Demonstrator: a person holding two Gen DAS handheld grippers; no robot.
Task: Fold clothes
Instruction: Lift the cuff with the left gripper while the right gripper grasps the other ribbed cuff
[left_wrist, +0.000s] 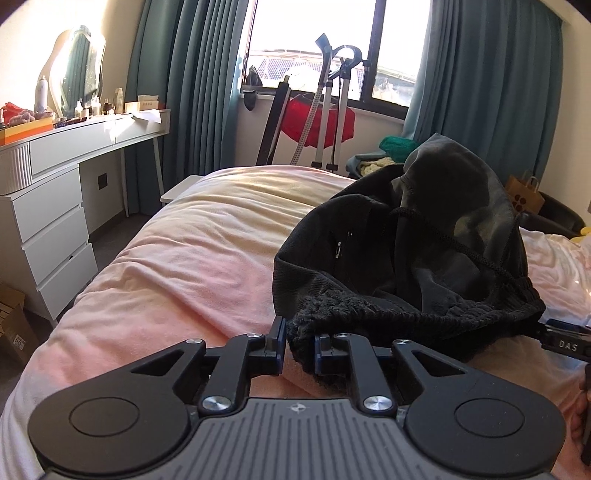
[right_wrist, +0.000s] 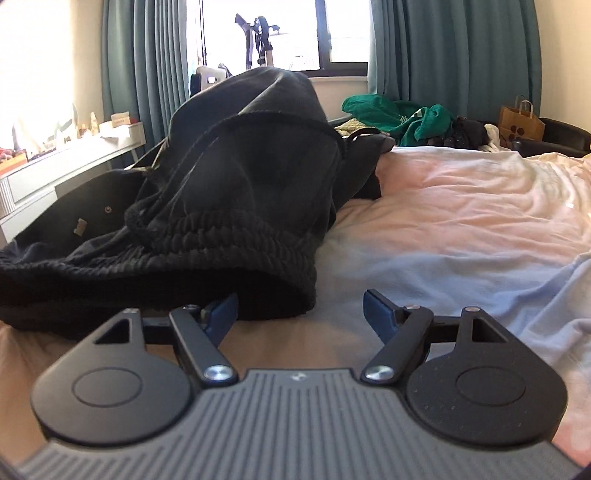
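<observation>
While the black garment (left_wrist: 406, 251) lies bunched on the pink bed (left_wrist: 177, 258), the left claw (left_wrist: 299, 347) pinches its ribbed waistband edge btwn both blue pads. Right claw (right_wrist: 301, 314) is spread wide, low over the bed, its left finger (right_wrist: 221, 314) touching or just under the waistband hem (right_wrist: 258, 295); nothing gripped. Drawstring (left_wrist: 443, 236) trails across the fabric. Bkgd: white desk (left_wrist: 92, 136) w/ mirror (left_wrist: 79, 70), teal curtains (left_wrist: 491, 85), green clothes (right_wrist: 399, 118) near the window side.
</observation>
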